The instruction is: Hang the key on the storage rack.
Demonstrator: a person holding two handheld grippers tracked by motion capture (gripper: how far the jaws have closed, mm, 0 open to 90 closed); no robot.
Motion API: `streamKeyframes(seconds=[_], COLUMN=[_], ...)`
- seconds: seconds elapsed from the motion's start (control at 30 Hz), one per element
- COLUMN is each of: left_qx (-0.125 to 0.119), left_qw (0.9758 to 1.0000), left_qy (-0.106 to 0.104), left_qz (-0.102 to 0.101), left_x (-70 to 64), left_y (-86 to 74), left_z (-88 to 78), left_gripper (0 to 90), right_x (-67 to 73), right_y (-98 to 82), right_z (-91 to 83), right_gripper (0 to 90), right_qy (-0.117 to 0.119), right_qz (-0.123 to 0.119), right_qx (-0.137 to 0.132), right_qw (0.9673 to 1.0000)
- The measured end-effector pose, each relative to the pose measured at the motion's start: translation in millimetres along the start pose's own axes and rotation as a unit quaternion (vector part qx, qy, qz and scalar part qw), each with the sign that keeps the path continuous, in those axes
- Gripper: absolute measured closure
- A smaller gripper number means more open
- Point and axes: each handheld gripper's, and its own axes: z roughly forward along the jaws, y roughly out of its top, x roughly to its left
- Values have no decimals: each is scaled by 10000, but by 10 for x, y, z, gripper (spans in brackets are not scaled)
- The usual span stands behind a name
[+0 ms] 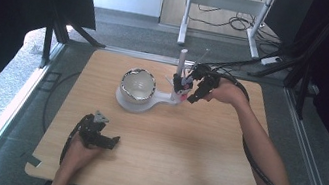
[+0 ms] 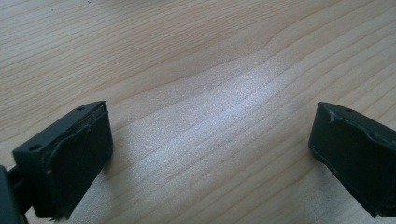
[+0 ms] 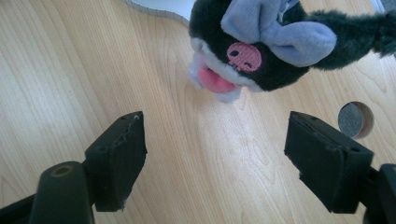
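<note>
A wooden table [image 1: 181, 161] seen from above, with a person's forearms coming in from the bottom edge. Near the far middle of the table stands a white stand [image 1: 143, 103] that carries a shiny metal bowl [image 1: 138, 84], with a white upright post [image 1: 181, 67] at its right end. A small plush toy [image 1: 182, 85] (dark fur, grey ears, a pink snout and a pink tongue) sits at the foot of that post, on the right end of the stand.

The right gripper [image 1: 196, 94] is held just beside the toy, on its right, with a black cable trailing back along the person's arm. In the right gripper view its two black jaws stand apart over bare wood, with nothing between them. The plush toy [image 3: 261, 46] lies beyond the jaw tips, its face turned toward the camera, not touched by either jaw. A small round hole [image 3: 355, 119] in the tabletop shows just past the right-hand jaw, and a sliver of the white stand [image 3: 163, 7] shows at the top edge.

The left gripper [image 1: 113, 140] rests low at the near left of the table, well apart from the stand and the toy. In the left gripper view its jaws are spread wide over plain wood grain, holding nothing
</note>
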Motion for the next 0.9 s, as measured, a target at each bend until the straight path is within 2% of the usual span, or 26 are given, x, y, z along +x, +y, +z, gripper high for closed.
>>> streamKeyframes(seconds=[0.4,0.9], left_qx=[13,12], left_qw=[10000,10000], left_qy=[-8,-7], left_qz=[3,2], left_x=[1,1], left_y=[1,1], left_z=[-2,-2], left_gripper=[0,0], right_x=[47,141], right_y=[-78,-299], right_z=[-67,-208], right_gripper=[145,131], right_qy=[-149,-226], right_qz=[16,-10], right_qx=[-110,-236], right_qw=[9998,9995])
